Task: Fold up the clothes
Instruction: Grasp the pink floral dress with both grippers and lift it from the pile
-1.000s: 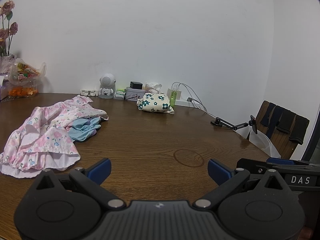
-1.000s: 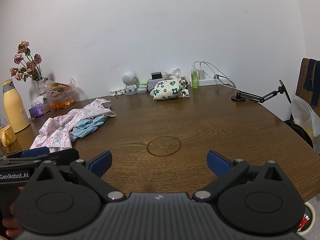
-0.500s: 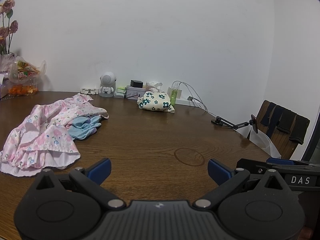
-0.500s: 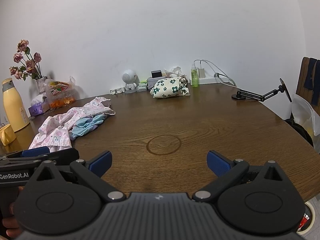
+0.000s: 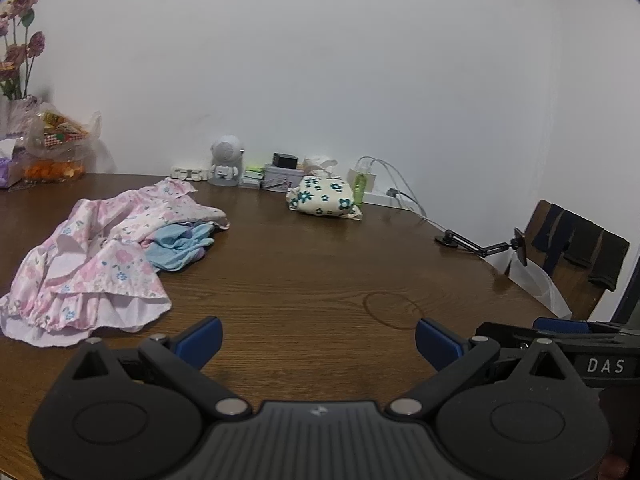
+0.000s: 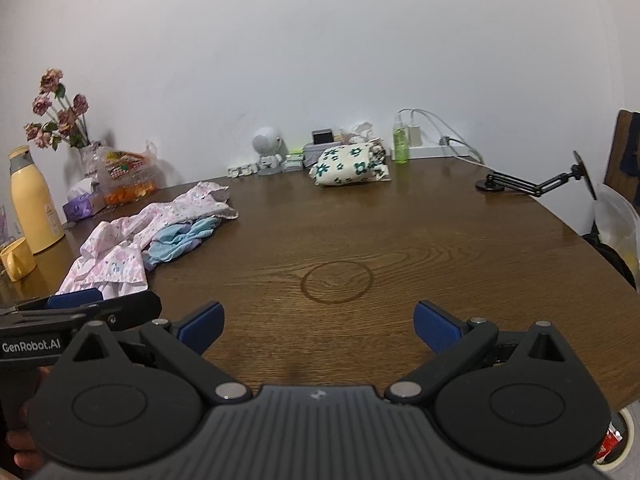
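Both the left gripper [image 5: 318, 340] and right gripper [image 6: 318, 326] are held spread wide and empty above the bench [image 6: 400, 248], presumably readied for grasping. A crumpled pink floral garment [image 5: 100, 256] lies unfolded at left of frame, over a blue one [image 5: 178, 246].

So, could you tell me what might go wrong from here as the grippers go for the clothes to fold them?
The pink floral garment lies crumpled over the light blue garment, so a pinch may lift both together. Both the left gripper and the right gripper are open and empty above bare table, with the pile off to the left; the right one would likely have to cross the left. The yellow mug and the yellow bottle stand near the pile and could be knocked.
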### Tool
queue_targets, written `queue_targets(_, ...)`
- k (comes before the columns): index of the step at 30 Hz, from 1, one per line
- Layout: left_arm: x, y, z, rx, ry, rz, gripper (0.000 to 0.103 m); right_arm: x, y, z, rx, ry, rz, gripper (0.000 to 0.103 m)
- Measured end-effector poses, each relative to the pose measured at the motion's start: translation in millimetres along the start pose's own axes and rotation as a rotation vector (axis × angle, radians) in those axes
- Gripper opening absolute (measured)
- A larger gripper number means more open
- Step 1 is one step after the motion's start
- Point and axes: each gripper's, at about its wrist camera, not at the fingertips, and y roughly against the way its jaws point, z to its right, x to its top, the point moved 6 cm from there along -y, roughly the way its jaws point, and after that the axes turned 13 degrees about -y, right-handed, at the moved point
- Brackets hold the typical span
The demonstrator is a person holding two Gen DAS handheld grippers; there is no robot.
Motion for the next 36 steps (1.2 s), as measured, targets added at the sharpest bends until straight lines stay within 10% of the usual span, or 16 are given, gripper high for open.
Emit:
queue_targets(17,59.4,-35.0,-178.9,0.382,-0.021,-0.069,0.103,128.9,-155.2,-148.6,0.260,0.127,-0.335,0.103)
queue_targets(32,26.4,-113.0,-254.2,0.276,0.046,-0.277,0.096,132.1,-430.0,-282.0,0.119,0.162,-0.497,0.070)
queue_targets(36,26.3,-116.7,-252.6,0.237,0.047,-0.276,0.087,116.5,-469.8,-282.9,-0.001,0.162,-0.564,0.042)
